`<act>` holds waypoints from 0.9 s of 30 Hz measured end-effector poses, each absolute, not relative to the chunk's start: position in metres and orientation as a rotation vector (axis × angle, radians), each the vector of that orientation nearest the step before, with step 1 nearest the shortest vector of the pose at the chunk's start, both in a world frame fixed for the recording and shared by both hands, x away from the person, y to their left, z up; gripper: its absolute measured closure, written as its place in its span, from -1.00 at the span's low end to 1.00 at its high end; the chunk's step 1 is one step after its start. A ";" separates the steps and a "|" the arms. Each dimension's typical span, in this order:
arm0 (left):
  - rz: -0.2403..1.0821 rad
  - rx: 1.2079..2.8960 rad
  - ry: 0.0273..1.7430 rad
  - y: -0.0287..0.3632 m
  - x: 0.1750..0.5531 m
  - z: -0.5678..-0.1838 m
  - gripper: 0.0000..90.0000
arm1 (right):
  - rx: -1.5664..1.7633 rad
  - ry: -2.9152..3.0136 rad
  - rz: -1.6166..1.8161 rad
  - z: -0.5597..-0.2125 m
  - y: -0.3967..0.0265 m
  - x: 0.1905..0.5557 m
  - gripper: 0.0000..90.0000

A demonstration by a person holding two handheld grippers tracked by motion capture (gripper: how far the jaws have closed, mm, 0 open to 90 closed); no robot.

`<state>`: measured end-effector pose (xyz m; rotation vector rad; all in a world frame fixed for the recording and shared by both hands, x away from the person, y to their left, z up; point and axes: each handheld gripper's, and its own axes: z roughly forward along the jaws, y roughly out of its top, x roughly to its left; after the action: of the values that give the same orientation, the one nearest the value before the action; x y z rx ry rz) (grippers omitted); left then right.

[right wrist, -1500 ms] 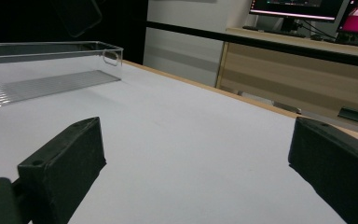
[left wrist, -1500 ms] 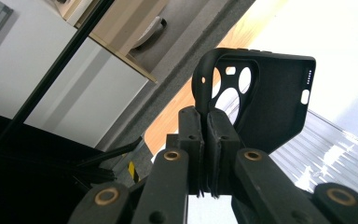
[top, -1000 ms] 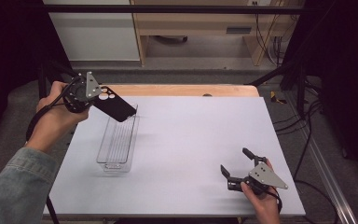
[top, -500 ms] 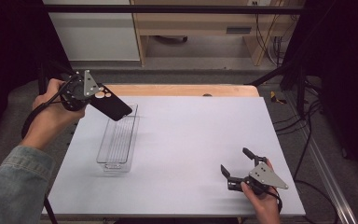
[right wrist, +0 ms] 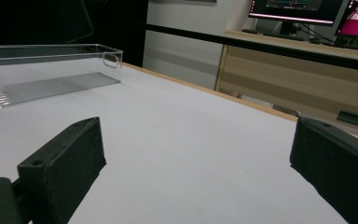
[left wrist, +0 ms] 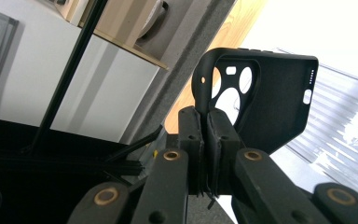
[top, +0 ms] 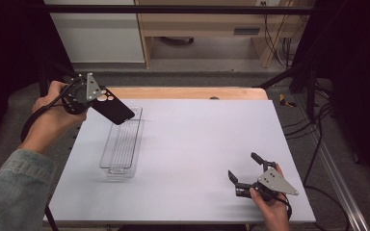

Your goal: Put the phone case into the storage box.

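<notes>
Pale grey and bare over most of its spread, the surface point(top: 197, 159) lies under dim light, with a wooden edge along its far side and dark curtains around it. At the far left, the left hand-held gripper point(top: 92, 98) is raised off the surface, its jaws pressed tight together on the thin edge of a black phone case point(top: 113, 109). The left gripper view shows the pinch at the camera-cutout end of the case point(left wrist: 270, 100), so the long body sticks out free beyond the jaws. Held by that one end, the case slopes down toward the right, its lower end hanging over the far end of a clear plastic tray point(top: 122, 144); I judge this grip leaves the rest of the case free to be lowered into the tray without the jaws fouling the wall. The case hangs above the tray with no sign of contact. The tray is a long, narrow bin with a ribbed floor, set lengthwise from near to far on the left part of the surface, and nothing lies in it. Well apart, at the near right, the right hand-held gripper point(top: 245, 169) sits low on the surface with its jaws spread wide and nothing between them, pointing across toward the tray point(right wrist: 46, 74); it looks parked there, clear of the left hand's work.
</notes>
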<state>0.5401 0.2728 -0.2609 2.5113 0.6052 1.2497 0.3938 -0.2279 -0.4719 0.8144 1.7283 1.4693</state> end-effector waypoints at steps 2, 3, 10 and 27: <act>1.251 2.516 0.606 0.273 0.542 -0.261 0.90 | 0.816 1.725 1.470 -0.472 -0.228 0.394 -0.92; 1.251 2.514 0.604 0.273 0.543 -0.261 0.90 | 0.818 1.724 1.474 -0.472 -0.228 0.394 -0.92; 1.259 2.532 0.579 0.270 0.543 -0.260 0.90 | 0.815 1.724 1.473 -0.472 -0.228 0.394 -0.92; 1.273 2.573 0.534 0.266 0.547 -0.265 0.90 | 0.812 1.724 1.477 -0.472 -0.228 0.393 -0.92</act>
<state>0.5465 0.2660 -0.2654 2.5730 0.5338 1.2730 0.3932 -0.2278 -0.4719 0.8119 1.7236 1.4771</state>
